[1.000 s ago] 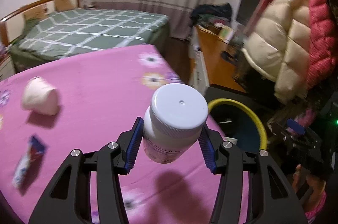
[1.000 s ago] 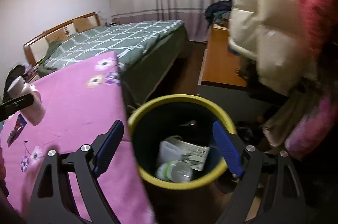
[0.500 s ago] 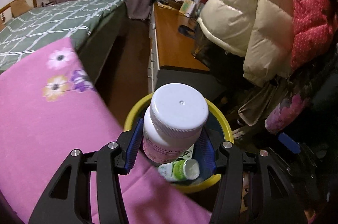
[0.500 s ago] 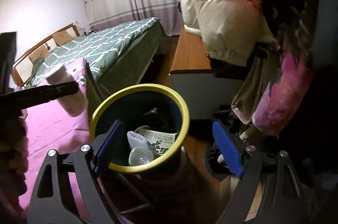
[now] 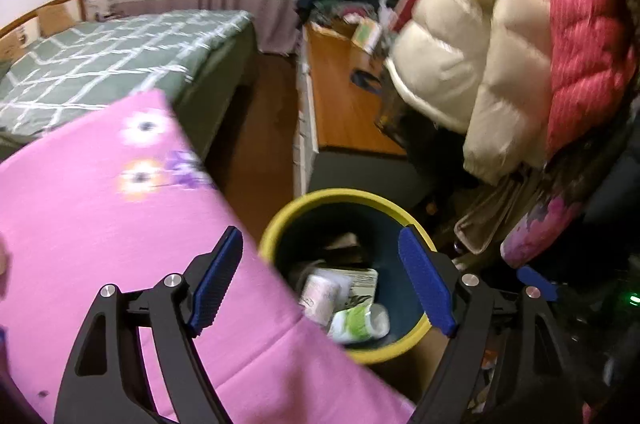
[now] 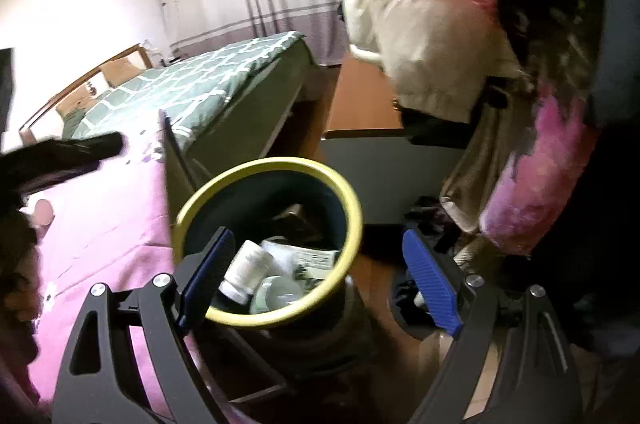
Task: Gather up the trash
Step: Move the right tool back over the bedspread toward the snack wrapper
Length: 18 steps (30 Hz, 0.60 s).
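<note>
Left wrist view: the left hand-held gripper (image 5: 320,284) has just been opening; its jaws stand released with nothing between them. The white-capped bottle (image 5: 320,294) it gripped half a second ago now lies in the yellow-rimmed bin (image 5: 344,194), below and ahead of the pads, beside a green-labelled bottle (image 5: 360,322).

Right wrist view: the right hand-held gripper (image 6: 318,282) is released and empty, hovering over the bin (image 6: 272,166); the bottle (image 6: 248,268) rests inside. Judgement: this drop is done; a pale cup (image 6: 42,212) left on the pink table (image 6: 104,224) looks next.

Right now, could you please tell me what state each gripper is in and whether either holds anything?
Left gripper: open, jaws have just been opening, nothing between them.
Right gripper: open, holding nothing.
</note>
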Each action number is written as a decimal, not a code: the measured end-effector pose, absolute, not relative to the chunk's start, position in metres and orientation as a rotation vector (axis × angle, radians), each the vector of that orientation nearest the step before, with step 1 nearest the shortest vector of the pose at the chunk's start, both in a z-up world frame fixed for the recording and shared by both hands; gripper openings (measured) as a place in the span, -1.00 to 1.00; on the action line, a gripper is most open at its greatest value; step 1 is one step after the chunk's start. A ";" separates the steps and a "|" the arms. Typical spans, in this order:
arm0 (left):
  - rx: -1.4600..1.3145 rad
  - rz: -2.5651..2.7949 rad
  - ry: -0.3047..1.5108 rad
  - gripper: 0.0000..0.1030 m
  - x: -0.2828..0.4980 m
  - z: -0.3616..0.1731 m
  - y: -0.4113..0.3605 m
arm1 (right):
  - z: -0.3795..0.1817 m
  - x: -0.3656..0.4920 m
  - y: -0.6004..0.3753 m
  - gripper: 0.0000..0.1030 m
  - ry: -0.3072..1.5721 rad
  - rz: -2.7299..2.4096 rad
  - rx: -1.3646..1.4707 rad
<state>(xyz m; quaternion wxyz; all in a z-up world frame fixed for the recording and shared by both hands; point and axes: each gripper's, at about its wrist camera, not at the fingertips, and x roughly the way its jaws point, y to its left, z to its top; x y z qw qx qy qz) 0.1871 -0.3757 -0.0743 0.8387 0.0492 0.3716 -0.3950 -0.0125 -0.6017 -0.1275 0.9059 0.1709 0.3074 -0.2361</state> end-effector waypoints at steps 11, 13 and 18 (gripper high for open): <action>-0.042 -0.442 0.612 0.73 0.151 -0.022 -0.146 | -0.114 0.055 -0.511 0.58 0.664 -0.218 0.235; -0.071 -0.365 0.592 0.73 0.142 -0.020 -0.107 | -0.113 0.067 -0.489 0.58 0.673 -0.166 0.218; -0.133 -0.195 0.571 0.74 0.123 -0.022 -0.017 | -0.113 0.110 -0.416 0.59 0.711 -0.019 0.143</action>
